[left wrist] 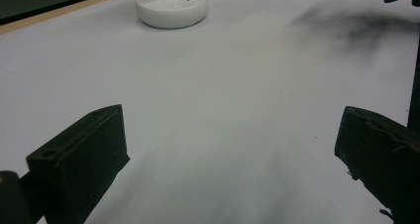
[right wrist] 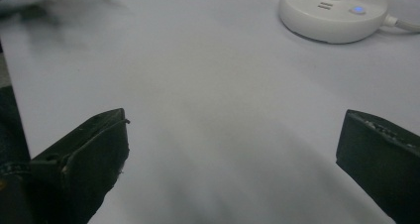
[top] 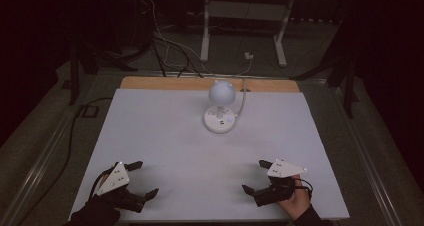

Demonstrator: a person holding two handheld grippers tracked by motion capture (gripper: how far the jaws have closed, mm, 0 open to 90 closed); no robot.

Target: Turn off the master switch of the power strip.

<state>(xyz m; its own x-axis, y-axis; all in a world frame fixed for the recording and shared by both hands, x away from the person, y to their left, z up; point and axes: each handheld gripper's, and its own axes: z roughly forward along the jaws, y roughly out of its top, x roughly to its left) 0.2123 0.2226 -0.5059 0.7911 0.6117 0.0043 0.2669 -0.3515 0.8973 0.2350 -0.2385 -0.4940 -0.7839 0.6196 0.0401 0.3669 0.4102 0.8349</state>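
A small white lamp point(top: 220, 106) with a round head on a short stem stands on its disc-shaped base near the far middle of the counter point(top: 165, 131), which is covered by a pale sheet. A white cord point(top: 243, 98) runs from the base toward the far edge. In the right gripper view a blue light point(right wrist: 356, 9) glows on top of the base point(right wrist: 332, 13), next to small slots.

The left hand-held gripper point(top: 142, 177) rests at the near left corner of the counter, its jaws spread wide apart with nothing between them. The right hand-held gripper point(top: 254, 176) sits at the near right side, its jaws also spread wide and empty. Both are well apart from the lamp, which lies ahead of them and roughly between the two. In the left gripper view the lamp base point(left wrist: 171, 7) appears far ahead, with bare sheet between the black jaws.
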